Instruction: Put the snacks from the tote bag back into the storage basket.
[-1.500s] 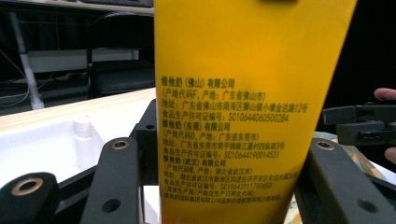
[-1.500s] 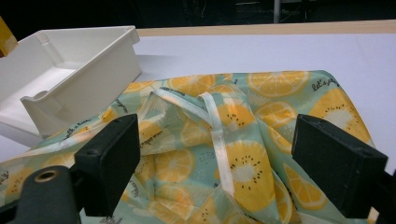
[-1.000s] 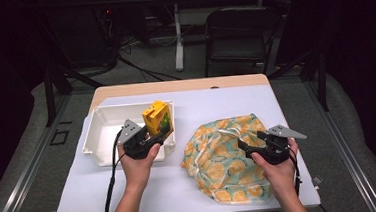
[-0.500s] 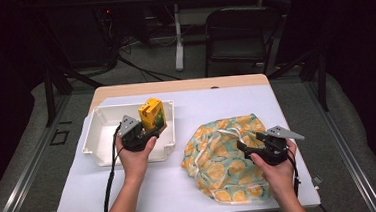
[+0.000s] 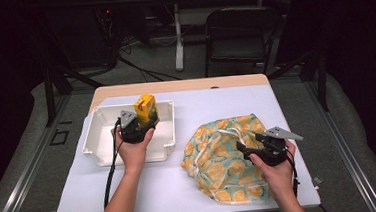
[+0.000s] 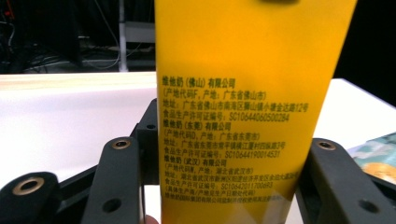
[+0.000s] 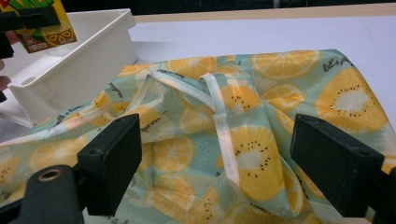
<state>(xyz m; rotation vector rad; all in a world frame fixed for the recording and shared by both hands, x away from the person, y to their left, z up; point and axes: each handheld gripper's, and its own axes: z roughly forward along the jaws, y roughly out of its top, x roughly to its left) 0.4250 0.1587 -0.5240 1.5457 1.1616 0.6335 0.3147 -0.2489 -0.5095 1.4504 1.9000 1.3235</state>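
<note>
Both jaws of the left gripper (image 6: 224, 186) are pressed against the sides of a yellow drink carton (image 6: 247, 102), which is held upright between them; small printed text is seen on its near face in the left gripper view. From the high view, the left gripper (image 5: 139, 124) and the carton (image 5: 145, 108) are seen above the white plastic bin (image 5: 98, 142) at the left of the white table top (image 5: 146, 189), the carton toward the bin's far right part. Whether the carton touches the bin floor cannot be told. Wide apart stand the jaws of the right gripper (image 7: 215, 172), with nothing between them but a crumpled bag (image 7: 243, 140) printed with orange slices, lying below. The bag (image 5: 220, 159) is spread on the table just right of the bin, and the right gripper (image 5: 251, 149) is held over its right part.
</note>
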